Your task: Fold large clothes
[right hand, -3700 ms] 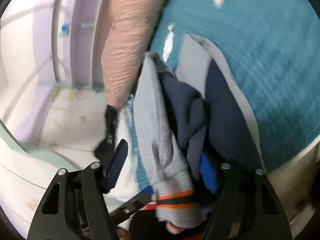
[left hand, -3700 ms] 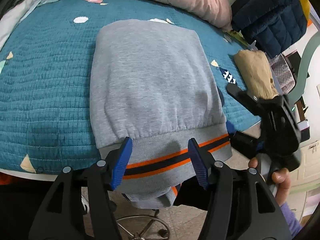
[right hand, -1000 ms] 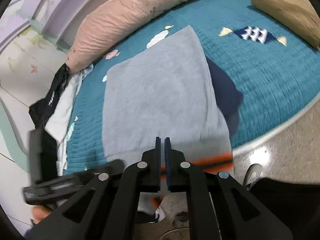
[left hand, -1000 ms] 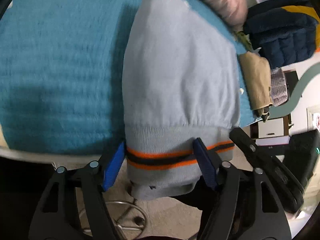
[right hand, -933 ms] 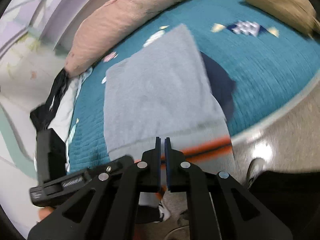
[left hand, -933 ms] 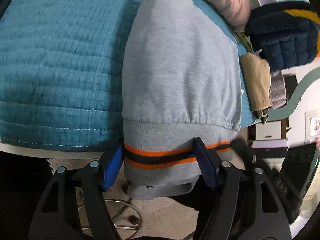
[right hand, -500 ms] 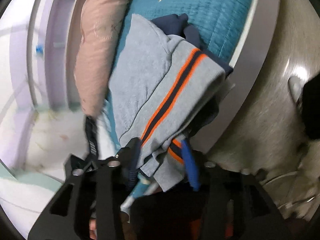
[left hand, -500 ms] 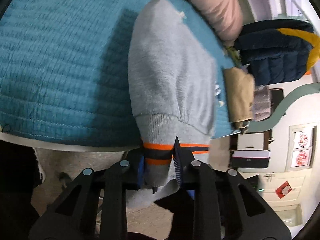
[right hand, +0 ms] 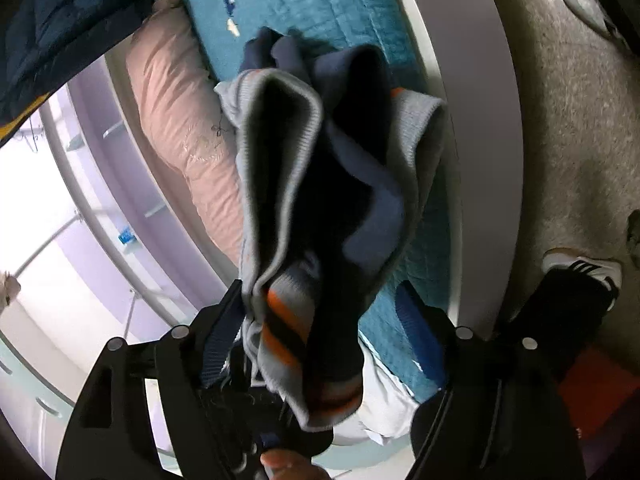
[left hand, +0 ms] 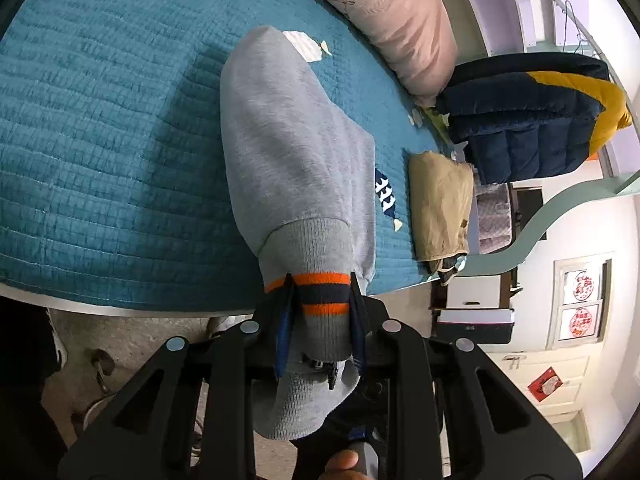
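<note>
Left gripper clamped the sweatshirt hem — right gripper opened.

A teal quilted bed carries the grey sweatshirt, a pink pillow and perhaps folded tan trousers.

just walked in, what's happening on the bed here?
A person with a handheld gripper in each hand is folding a grey sweatshirt on the teal quilt. The left gripper is clamped on its orange-and-navy striped hem band at the bed's edge. The right gripper has just been opening; the hem hangs between its jaws, not pinched. A folded tan garment and a navy puffer jacket sit nearby.
</note>
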Demonstrator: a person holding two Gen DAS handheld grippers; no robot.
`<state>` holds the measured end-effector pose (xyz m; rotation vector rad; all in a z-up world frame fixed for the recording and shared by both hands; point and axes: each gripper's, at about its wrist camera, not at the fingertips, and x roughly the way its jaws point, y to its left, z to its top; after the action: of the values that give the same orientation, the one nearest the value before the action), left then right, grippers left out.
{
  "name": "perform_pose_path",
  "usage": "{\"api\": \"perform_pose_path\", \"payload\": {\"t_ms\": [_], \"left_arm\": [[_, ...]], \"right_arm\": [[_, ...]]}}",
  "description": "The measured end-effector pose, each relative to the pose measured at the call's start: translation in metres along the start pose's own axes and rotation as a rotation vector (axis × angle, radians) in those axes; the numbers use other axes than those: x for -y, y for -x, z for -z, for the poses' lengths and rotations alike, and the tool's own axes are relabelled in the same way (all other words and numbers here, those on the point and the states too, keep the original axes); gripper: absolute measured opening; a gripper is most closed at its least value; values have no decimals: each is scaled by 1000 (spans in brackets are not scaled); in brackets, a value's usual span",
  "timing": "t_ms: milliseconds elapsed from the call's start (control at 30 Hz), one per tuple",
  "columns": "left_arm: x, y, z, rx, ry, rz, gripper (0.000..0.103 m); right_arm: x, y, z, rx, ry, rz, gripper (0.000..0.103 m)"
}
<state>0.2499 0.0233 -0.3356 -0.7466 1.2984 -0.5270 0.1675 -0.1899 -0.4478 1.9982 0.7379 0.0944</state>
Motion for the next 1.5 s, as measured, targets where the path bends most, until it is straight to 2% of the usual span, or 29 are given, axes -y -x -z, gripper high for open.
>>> {"api": "perform_pose_path", "payload": {"t_ms": [167, 267, 433, 467, 533, 600, 633, 667, 700, 733, 833, 867, 900, 1000, 1033, 1100, 1167, 1267, 1433, 1500], "left_arm": [[1, -1, 0, -4, -17, -10, 23], [-4, -2, 3, -16, -19, -17, 23], [-11, -6, 2, -35, 5, 5, 23], [-11, -7, 1, -39, -5, -7, 23], [-14, -7, 0, -57, 12, -13, 28], [-15, -3, -3, -53, -2, -9, 40], [-15, 3, -5, -34, -22, -34, 42], [-16, 11, -9, -1, -45, -45, 52], [-16, 19, -16, 38, -58, -54, 68], [-17, 26, -24, 70, -62, -67, 72], [-16, 23, -56, 76, -84, -78, 74], [-14, 16, -69, 72, -115, -119, 74], [-9, 7, -80, 55, -154, -161, 74], [5, -20, -99, -31, -281, -207, 74], [13, -29, -105, -35, -339, -249, 74], [20, -43, -112, -65, -380, -244, 74], [21, -63, -113, -129, -369, -221, 74], [23, -88, -100, -178, -400, -210, 74], [17, -124, -75, -266, -338, -126, 74], [13, -128, -69, -255, -325, -129, 74]], "right_arm": [[-3, -12, -8, 2, 16, 5, 76], [-7, -19, -15, 5, 22, -8, 73], [-24, -20, -24, -13, 111, 20, 43], [-28, -20, -25, -20, 149, 48, 41], [-39, -19, -25, -30, 208, 80, 33], [-55, -17, -19, -39, 288, 125, 31], [-63, -13, -17, -41, 323, 142, 30], [-68, -10, -16, -36, 349, 169, 30], [-72, -7, -16, -36, 370, 189, 30], [-74, -2, -17, -38, 397, 215, 30], [-77, 13, -19, -42, 458, 311, 29], [-79, 18, -20, -51, 476, 347, 29], [-83, 22, -23, -63, 496, 373, 28], [-101, 41, -33, -45, 571, 441, 27], [-109, 48, -40, -38, 583, 457, 27], [-127, 61, -52, -21, 632, 505, 26], [-146, 73, -72, 10, 697, 568, 25], [-167, 82, -97, 47, 786, 662, 24], [-160, 80, -129, 36, 815, 752, 21], [-156, 81, -135, 29, 825, 770, 21]]}}
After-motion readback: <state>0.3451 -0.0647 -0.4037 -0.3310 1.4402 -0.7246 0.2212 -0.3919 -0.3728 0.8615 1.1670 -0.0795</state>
